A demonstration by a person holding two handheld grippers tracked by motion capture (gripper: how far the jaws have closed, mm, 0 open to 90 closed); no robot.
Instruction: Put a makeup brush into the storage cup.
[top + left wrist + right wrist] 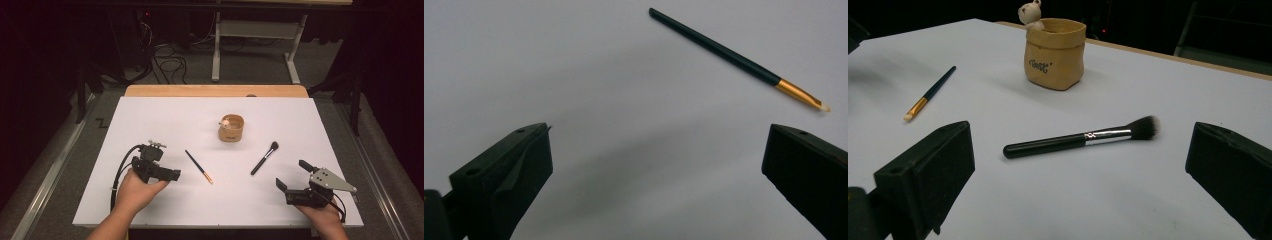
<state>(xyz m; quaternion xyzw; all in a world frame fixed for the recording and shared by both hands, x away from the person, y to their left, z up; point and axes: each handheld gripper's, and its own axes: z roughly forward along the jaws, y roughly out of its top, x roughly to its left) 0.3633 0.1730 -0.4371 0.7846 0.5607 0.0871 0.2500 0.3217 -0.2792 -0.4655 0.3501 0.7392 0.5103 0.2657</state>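
Observation:
A thin brush (pixel 199 166) with a dark handle and gold ferrule lies on the white table (pixel 150 120), just right of my left gripper (pixel 172 174). In the left gripper view that thin brush (pixel 734 55) lies ahead and to the right of the open, empty left gripper (pixel 659 132). A black powder brush (pixel 265 157) with a silver ferrule lies up and left of my right gripper (pixel 292 174). The right gripper view has the powder brush (pixel 1083 139) just beyond the open, empty right gripper (pixel 1081 126). A tan pouch-shaped cup (pixel 231 128) stands behind both brushes.
A small bear figure (pixel 1030 14) sits on the rim of the tan cup (pixel 1054 52). A wooden table edge (pixel 215 91) runs along the back. Beyond it lie floor cables (pixel 170 62) and a white frame (pixel 217 50).

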